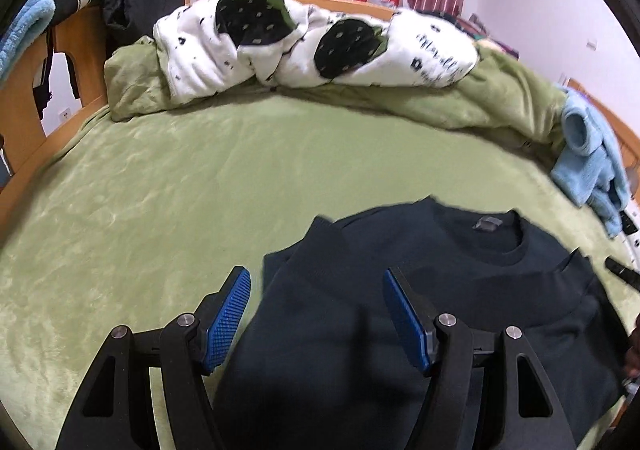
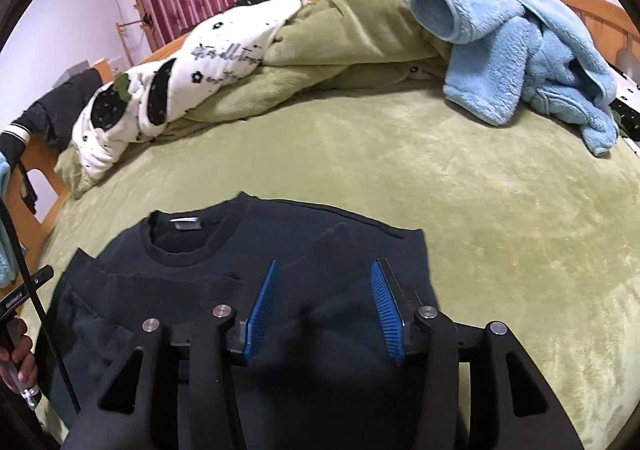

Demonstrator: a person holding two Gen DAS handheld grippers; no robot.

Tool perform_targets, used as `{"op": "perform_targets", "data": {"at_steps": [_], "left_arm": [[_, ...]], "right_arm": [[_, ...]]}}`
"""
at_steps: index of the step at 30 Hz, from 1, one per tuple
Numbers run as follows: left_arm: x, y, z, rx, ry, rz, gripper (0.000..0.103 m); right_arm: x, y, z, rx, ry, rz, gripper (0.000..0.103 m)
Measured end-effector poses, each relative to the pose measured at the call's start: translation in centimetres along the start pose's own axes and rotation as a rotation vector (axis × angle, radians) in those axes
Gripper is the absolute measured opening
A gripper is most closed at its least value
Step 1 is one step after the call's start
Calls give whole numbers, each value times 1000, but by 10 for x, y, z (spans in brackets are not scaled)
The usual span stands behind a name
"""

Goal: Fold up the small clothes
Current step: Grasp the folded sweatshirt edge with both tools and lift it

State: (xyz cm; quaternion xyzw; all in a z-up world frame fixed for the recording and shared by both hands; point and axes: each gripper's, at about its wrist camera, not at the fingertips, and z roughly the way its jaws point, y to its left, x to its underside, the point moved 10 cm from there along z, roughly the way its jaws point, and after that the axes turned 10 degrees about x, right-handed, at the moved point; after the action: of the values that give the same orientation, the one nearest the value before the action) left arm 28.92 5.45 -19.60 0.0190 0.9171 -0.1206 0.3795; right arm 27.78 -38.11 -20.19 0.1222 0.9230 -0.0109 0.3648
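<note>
A dark navy sweater (image 1: pixel 460 290) lies partly folded on the green bed cover (image 1: pixel 160 189), its neckline and grey label facing away from me. My left gripper (image 1: pixel 316 274) hovers over the sweater's left edge, blue pads wide apart and holding nothing. In the right wrist view the same sweater (image 2: pixel 192 270) fills the lower middle. My right gripper (image 2: pixel 325 264) stands open over its right side. A raised fold of cloth sits just beyond the fingertips, and the pads do not press on it.
A light blue fleece garment (image 2: pixel 520 49) lies at the far right of the bed. A white quilt with black patches (image 1: pixel 300 41) and a bunched green blanket (image 1: pixel 500 101) run along the far side. A wooden bed frame (image 1: pixel 24 101) borders the left. A hand (image 2: pixel 16 346) holds the other gripper's handle.
</note>
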Motion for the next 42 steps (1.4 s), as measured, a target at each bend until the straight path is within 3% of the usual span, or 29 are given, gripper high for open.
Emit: {"op": "perform_targets", "data": {"at_steps": [8, 13, 16, 18, 21, 23, 25, 27, 30, 32, 37, 42], "left_arm": [[6, 22, 31, -26, 45, -10, 67], [17, 31, 47, 8, 68, -56, 64], [17, 29, 50, 20, 70, -56, 52], [15, 28, 48, 13, 57, -46, 42], [10, 29, 43, -1, 24, -39, 28], [8, 32, 40, -3, 6, -50, 23], [7, 36, 40, -6, 2, -66, 6], [8, 41, 43, -14, 10, -84, 6], [11, 45, 45, 1, 24, -115, 6], [12, 45, 44, 11, 22, -124, 6], [13, 44, 43, 28, 32, -127, 7], [16, 44, 36, 9, 44, -123, 19]], "right_arm": [[1, -13, 35, 61, 44, -33, 48], [11, -12, 58, 47, 97, -20, 48], [15, -4, 66, 59, 106, -69, 43], [15, -1, 68, 94, 90, -111, 29], [10, 6, 63, 70, 53, -136, 17], [-11, 3, 38, 56, -81, -104, 16], [-32, -9, 14, 62, -196, -41, 16], [-33, -18, 22, 61, -154, 3, 17], [-3, -22, 66, 118, -1, -17, 17], [5, -23, 79, 124, 56, -18, 19], [4, -28, 73, 70, 49, 33, 25], [-1, -24, 51, 93, 16, 25, 28]]}}
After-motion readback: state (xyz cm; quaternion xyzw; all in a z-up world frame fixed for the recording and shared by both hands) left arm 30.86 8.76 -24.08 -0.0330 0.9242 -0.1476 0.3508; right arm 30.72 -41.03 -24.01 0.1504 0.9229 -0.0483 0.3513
